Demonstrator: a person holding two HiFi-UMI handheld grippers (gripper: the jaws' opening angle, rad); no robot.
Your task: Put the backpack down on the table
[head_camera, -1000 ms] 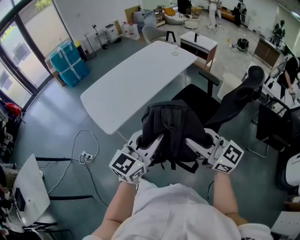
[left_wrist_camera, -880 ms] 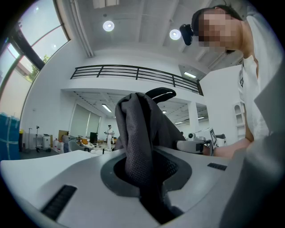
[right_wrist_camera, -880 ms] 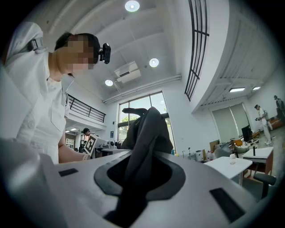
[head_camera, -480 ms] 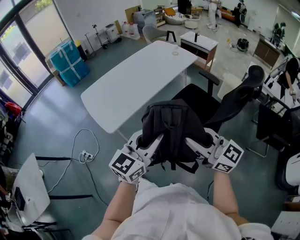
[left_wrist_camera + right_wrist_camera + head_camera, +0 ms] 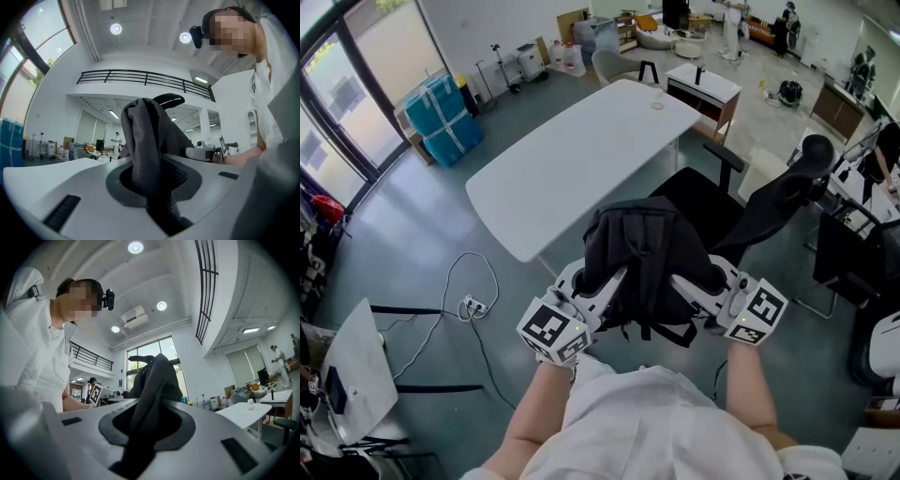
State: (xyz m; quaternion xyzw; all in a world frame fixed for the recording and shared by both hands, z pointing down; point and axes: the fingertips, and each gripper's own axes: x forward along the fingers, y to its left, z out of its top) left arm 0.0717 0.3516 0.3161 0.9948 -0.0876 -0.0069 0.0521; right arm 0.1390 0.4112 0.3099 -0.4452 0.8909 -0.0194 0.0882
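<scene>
1. Your left gripper is held out in front of your tummy and points away from you.
2. Its jaws are close together and pinch dark cloth of the backpack.
3. Your right gripper is near it, on the other side, and points the same way.
4. Its jaws pinch dark backpack cloth too.
5. Your left arm and right arm are bare and reach forward.

Backpack frame centre, between left gripper and right gripper. Counter above it, apart. Chair right. Cable on floor, lower left.
</scene>
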